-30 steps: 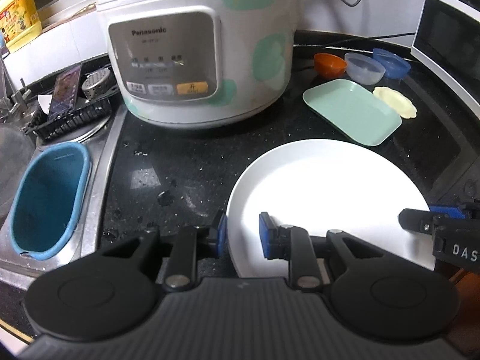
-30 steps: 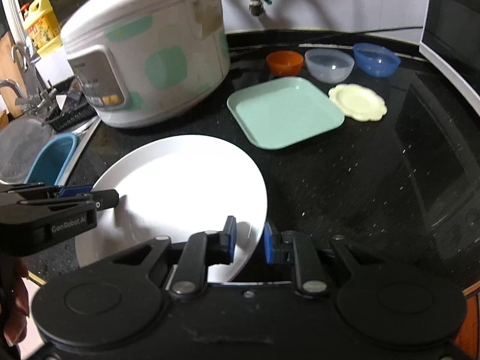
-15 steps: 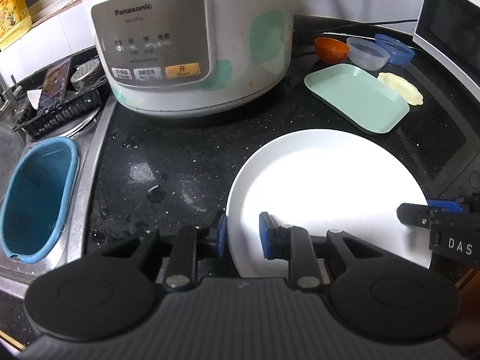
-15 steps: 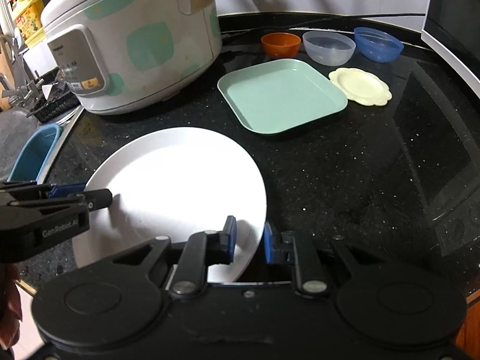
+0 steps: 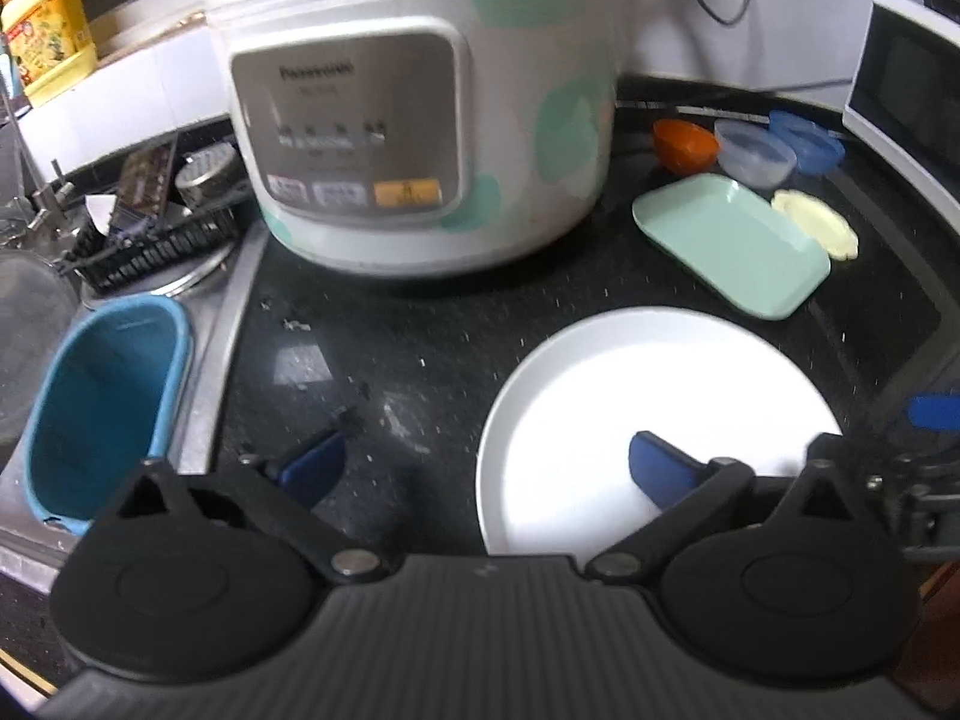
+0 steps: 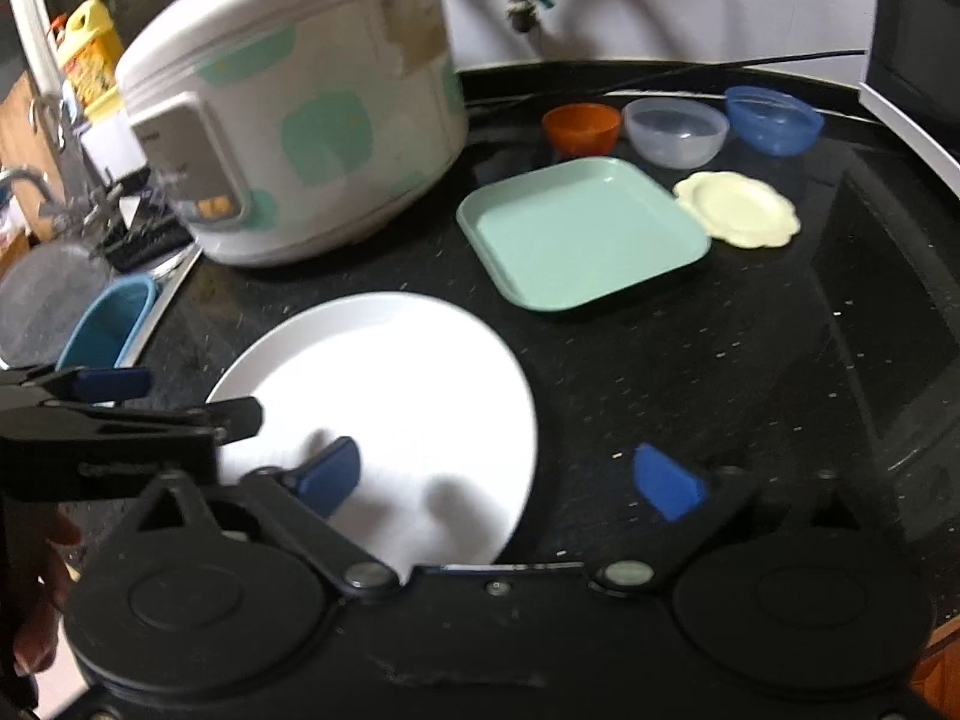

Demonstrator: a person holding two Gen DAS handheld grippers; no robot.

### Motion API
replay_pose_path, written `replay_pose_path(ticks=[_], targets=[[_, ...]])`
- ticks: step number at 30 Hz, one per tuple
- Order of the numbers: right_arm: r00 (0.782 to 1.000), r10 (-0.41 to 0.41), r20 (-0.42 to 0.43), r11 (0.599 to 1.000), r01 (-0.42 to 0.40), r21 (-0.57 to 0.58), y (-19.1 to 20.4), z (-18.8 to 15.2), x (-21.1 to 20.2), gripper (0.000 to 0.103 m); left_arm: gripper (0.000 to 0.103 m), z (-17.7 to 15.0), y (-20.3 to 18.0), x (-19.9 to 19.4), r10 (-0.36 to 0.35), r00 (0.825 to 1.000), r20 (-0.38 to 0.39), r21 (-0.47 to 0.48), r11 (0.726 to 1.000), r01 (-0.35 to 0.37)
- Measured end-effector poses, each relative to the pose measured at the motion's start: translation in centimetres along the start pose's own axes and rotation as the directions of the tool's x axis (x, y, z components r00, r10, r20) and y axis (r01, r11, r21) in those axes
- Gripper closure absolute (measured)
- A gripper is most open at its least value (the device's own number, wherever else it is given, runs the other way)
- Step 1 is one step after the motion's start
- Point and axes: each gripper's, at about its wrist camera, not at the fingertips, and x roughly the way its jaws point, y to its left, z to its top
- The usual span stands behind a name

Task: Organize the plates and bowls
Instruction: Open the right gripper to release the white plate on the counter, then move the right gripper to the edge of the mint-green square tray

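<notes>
A large white plate (image 5: 660, 384) (image 6: 384, 372) lies flat on the black counter. My left gripper (image 5: 485, 468) straddles its left rim; the jaws are opening wide and the blue pads (image 5: 660, 468) are off the plate. My right gripper (image 6: 498, 480) straddles the right rim the same way, jaws opening, with one pad (image 6: 330, 474) over the plate and the other above bare counter. Behind the plate sit a mint-green square tray (image 6: 582, 234), a pale yellow scalloped plate (image 6: 741, 210), an orange bowl (image 6: 581, 127), a clear bowl (image 6: 675, 131) and a blue bowl (image 6: 771, 120).
A big white rice cooker (image 5: 420, 120) stands at the back left. A microwave (image 6: 918, 54) is at the right edge. Left of the counter, a blue tub (image 5: 102, 402) sits in the sink beside a black rack (image 5: 150, 246). A yellow bottle (image 5: 48, 24) is on the ledge.
Both grippers were shut on the white plate's rim; now their jaws are spread wide and have let it go. The plate stays on the counter.
</notes>
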Motion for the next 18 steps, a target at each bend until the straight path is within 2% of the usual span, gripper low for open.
replay_pose_path(ticks=[7, 18], targets=[[1.000, -0.014, -0.014, 0.996, 0.015, 0.091, -4.2, 0.8, -0.8, 0.000, 0.000, 1.4, -1.6, 0.0, -0.001, 1.000, 0.006, -0.016, 1.000, 0.001], [0.999, -0.048, 0.012, 0.989, 0.046, 0.137, -9.6, 1.9, -2.2, 0.000, 0.000, 3.6, -6.5, 1.1, -0.022, 1.000, 0.023, 0.019, 1.000, 0.021]])
